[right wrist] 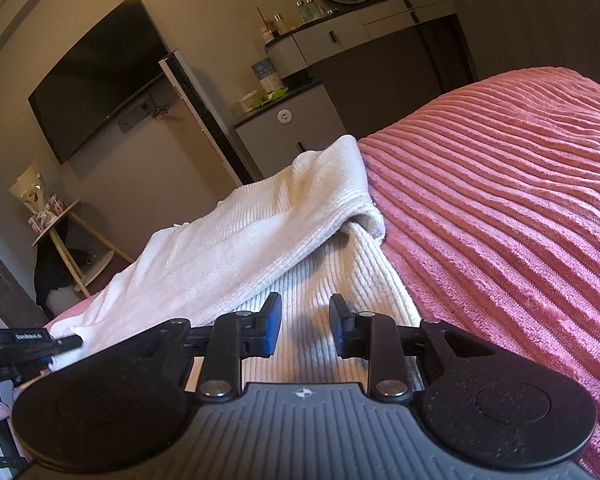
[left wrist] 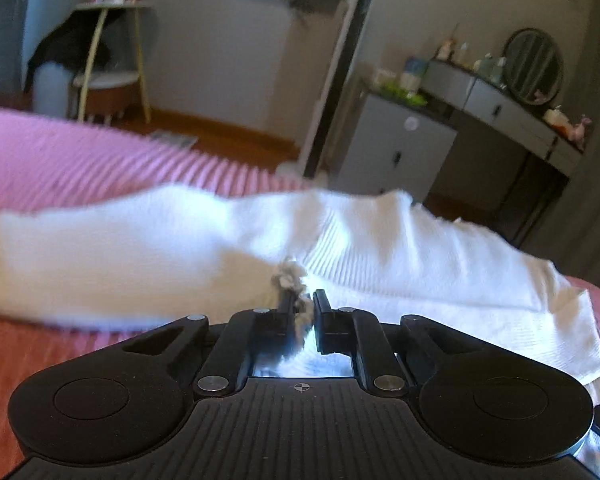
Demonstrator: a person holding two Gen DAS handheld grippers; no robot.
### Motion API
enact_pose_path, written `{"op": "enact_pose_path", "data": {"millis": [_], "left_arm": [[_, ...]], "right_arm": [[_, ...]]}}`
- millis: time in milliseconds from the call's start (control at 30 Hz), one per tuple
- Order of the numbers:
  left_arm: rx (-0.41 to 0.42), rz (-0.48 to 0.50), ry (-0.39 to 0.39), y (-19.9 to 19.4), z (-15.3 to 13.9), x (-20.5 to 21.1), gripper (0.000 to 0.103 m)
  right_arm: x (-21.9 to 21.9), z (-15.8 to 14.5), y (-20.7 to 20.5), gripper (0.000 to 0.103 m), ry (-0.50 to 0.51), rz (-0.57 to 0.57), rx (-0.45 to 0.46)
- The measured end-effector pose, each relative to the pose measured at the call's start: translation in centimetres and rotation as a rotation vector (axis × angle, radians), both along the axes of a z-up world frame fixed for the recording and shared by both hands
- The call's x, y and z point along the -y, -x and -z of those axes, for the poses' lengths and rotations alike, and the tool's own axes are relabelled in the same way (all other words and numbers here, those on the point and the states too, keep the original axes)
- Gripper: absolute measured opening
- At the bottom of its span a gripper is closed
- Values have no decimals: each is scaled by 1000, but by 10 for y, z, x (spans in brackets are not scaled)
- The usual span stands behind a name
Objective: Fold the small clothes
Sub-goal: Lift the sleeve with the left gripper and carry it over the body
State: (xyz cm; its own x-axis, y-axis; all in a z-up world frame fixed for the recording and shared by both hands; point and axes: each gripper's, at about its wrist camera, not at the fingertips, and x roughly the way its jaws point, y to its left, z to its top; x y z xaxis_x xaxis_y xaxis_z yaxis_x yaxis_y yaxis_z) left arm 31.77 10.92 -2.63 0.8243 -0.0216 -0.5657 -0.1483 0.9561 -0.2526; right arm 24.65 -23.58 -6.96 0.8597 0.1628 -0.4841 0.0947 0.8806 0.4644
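Observation:
A white ribbed knit garment (left wrist: 379,240) lies on a pink ribbed bedspread (left wrist: 80,160). My left gripper (left wrist: 301,300) is shut on a frayed edge of the garment and holds a fold of it lifted across the view. In the right wrist view the same garment (right wrist: 260,232) lies partly folded over itself on the bedspread (right wrist: 499,200). My right gripper (right wrist: 305,304) is open and empty, just above the garment's lower layer. The left gripper's body (right wrist: 24,340) shows at the left edge there.
Beyond the bed stand a grey cabinet (left wrist: 395,148), a dresser with a round mirror (left wrist: 533,66), and a small round side table (left wrist: 108,56). A wall-mounted TV (right wrist: 100,80) and a tall white tower unit (right wrist: 204,116) face the bed.

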Motion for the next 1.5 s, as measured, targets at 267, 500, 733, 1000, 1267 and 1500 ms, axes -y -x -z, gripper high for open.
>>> {"op": "enact_pose_path", "data": {"millis": [267,500,733,1000,1267,1500], "left_arm": [[-23,-162,111,24,-2,-53,82],[-46,-442,163,80,-2,-147,89],[8,-648,342,95,15,-229,83],[88,-700,390,88,28,-259,65],[102,-729,428,98,29,-277,9],[218,-487,185,89,-39,-222,8]], "right_arm": [[-4,0,0,26,20,-11,1],[-8,0,0,27,13,-32,15],[-21,-5,3,52,44,-85,54],[-30,-3,0,59,71,-114,48],[-30,-2,-1,59,65,-116,47],[-29,-4,2,59,55,-112,52]]}}
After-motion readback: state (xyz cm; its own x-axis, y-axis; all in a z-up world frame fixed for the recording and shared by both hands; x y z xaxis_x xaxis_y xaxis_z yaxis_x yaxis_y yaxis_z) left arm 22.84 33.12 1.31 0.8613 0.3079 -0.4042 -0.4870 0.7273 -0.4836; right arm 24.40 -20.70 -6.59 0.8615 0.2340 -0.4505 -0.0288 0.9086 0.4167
